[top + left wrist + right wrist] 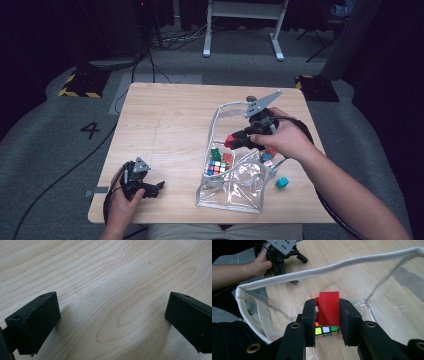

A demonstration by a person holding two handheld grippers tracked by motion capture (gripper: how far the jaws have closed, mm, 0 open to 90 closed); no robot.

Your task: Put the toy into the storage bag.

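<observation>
The right gripper (327, 322) is clamping a glossy red block (329, 308) over the clear bag (287, 277) near the table's (165, 110) right edge; the left gripper (112, 315) is resting open.

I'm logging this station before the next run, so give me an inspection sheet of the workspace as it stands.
Surface: wooden table, bare at left.
Job's things: red block over the clear pouch; puzzle cube and small blocks inside.
Clutter: teal block outside the pouch.
Grippers: right gripper shut on the red block; left gripper open, holding nothing, low over the wood.
Cables: black cable trails off the left edge.
Surroundings: grey floor, white desk frame behind.
</observation>
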